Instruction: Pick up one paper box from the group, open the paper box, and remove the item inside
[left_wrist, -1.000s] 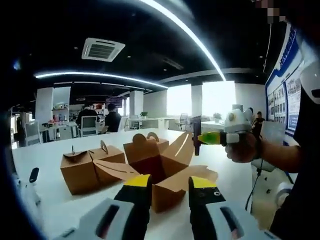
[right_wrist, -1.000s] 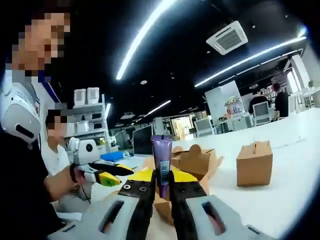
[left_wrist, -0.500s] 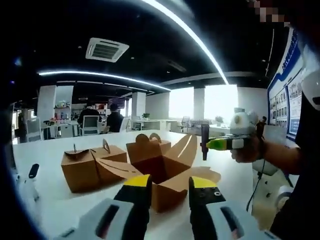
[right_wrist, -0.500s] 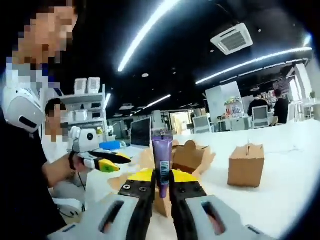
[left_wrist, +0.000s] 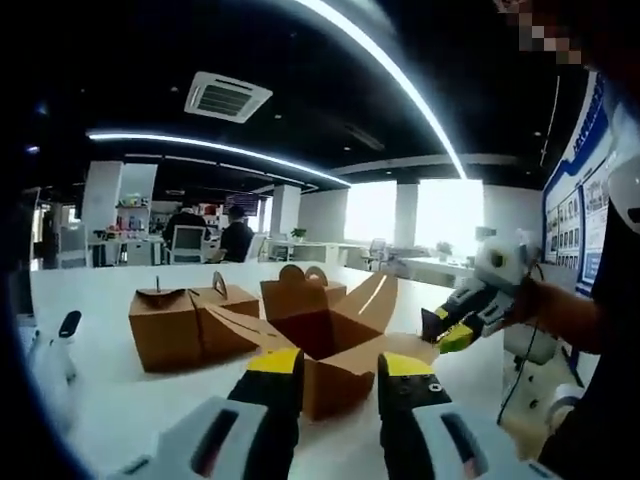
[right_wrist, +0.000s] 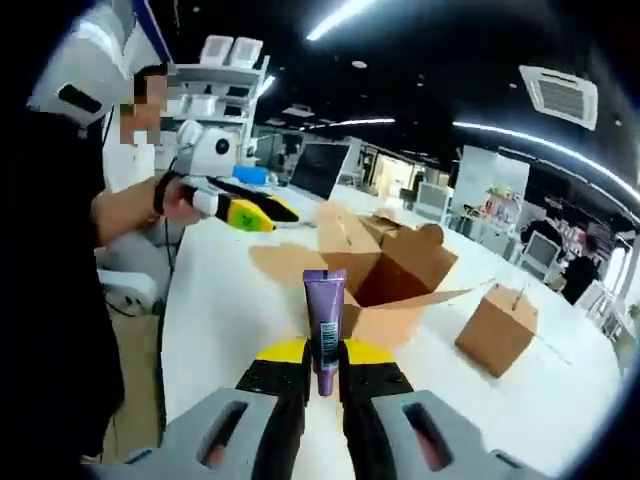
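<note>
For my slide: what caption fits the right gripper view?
Right gripper holds purple tube above white table, opened box behind.

Black jaws tipped with yellow pads are showing on the left gripper (left_wrist: 339, 372) and right gripper (right_wrist: 325, 362), both wearing light grey housings with dark slots.

Open brown paper box (left_wrist: 335, 345), flaps splayed; upright purple tube (right_wrist: 324, 320) outside.
</note>
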